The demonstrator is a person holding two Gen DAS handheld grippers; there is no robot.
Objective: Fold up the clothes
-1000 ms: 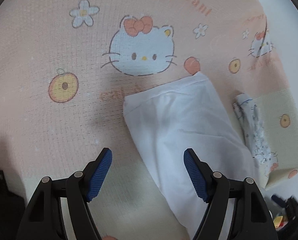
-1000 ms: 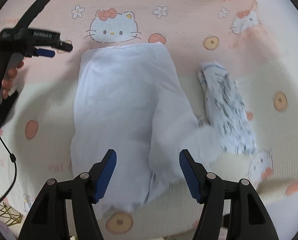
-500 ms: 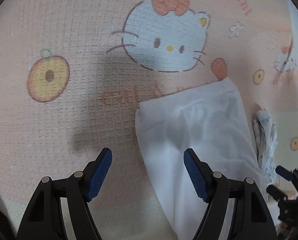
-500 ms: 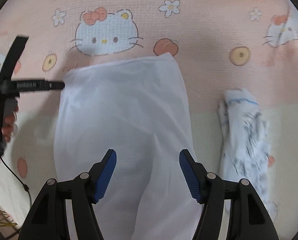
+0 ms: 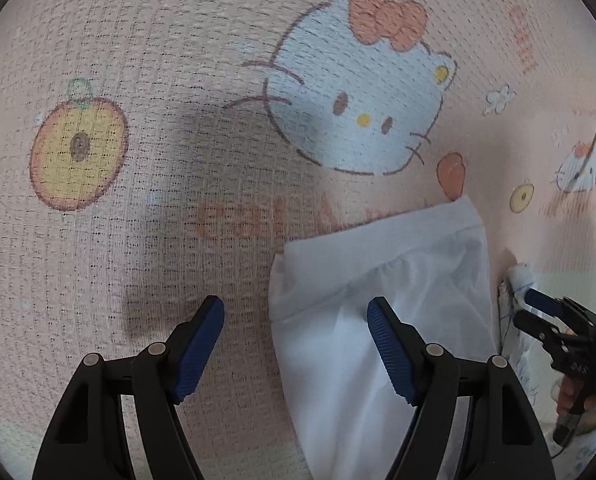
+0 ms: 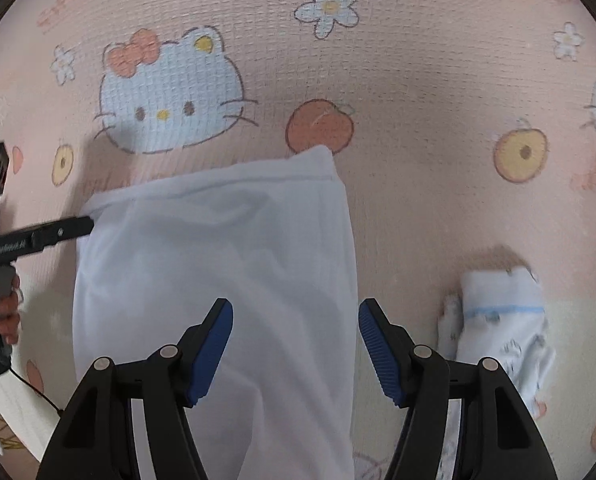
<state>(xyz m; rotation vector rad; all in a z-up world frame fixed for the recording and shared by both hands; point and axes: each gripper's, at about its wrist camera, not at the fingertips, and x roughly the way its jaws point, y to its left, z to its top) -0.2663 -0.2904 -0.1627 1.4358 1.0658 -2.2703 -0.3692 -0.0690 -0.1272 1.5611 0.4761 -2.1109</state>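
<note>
- White garment lies flat on the pink cartoon-print blanket, its hemmed top edge toward the cat-face print, long axis running from that hem back toward the cameras and under the grippers.
- Left gripper: jaws apart, nothing between the pads but blanket and the garment's top-left corner; corner sits just right of the gap's middle, nearer the right pad. Not gripping.
- In the right wrist view the left gripper shows side-on with its tip at that same corner; touching or just above, cannot tell.
- Right gripper: jaws apart, holding nothing; the garment's right side edge runs between the pads, so it straddles that edge well short of the top-right corner.
- Judgement: the left hand is nearer its corner than the right; the right needs to go forward along the edge before both can pinch the hem.
- Patterned second garment lies folded to the right, apart from the white one.
- Versus a second ago: both views sit closer to the cloth; the right gripper has shifted from mid-garment to the right edge; the left has dropped toward the corner; jaw widths unchanged.
</note>
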